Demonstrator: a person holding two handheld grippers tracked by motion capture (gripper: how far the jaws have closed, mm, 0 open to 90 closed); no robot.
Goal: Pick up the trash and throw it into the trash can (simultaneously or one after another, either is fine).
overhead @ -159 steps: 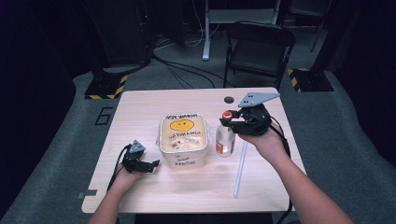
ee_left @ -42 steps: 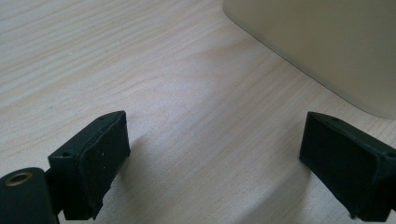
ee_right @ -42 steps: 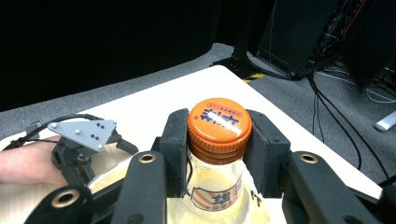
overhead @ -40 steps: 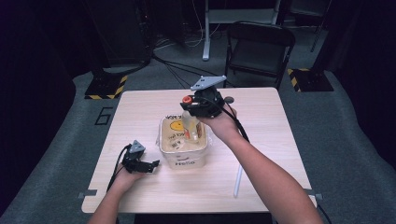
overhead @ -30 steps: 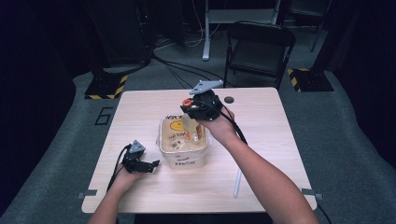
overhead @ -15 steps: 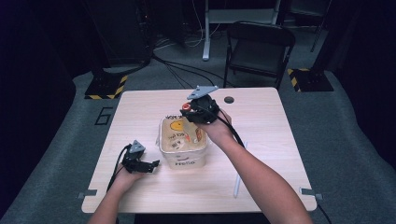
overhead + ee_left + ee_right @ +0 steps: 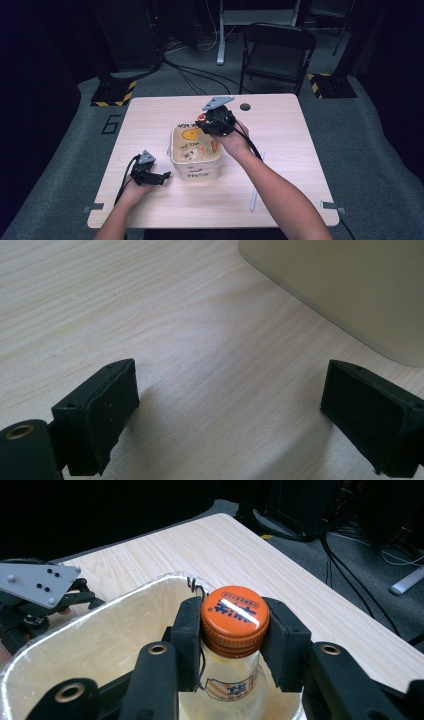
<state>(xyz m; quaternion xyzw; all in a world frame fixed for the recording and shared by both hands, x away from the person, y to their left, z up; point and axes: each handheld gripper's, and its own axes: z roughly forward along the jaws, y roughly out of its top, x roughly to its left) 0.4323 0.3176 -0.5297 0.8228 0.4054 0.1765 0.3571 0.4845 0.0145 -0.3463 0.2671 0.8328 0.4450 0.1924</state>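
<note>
A small clear bottle [image 7: 235,611] with an orange cap and pale liquid hangs inside a cream plastic tub [image 7: 75,625]. My right gripper [image 7: 235,627] is shut on the bottle's neck, just under the cap. In the high view the right gripper [image 7: 210,131] hovers over the far right part of the tub [image 7: 192,172], which has a yellow smiley print. My left gripper [image 7: 150,176] rests on the table left of the tub. Its jaws [image 7: 230,410] stand wide open over bare wood, with the tub's wall [image 7: 350,290] just ahead.
A white stick [image 7: 256,189] lies on the wooden table [image 7: 290,135] to the right of my right forearm. A round cable hole [image 7: 245,106] sits near the far edge. A black folding chair [image 7: 277,50] stands behind the table.
My right gripper carried the bottle from the table right of the tub to above it, then lowered it into the tub. The left gripper stayed put.
</note>
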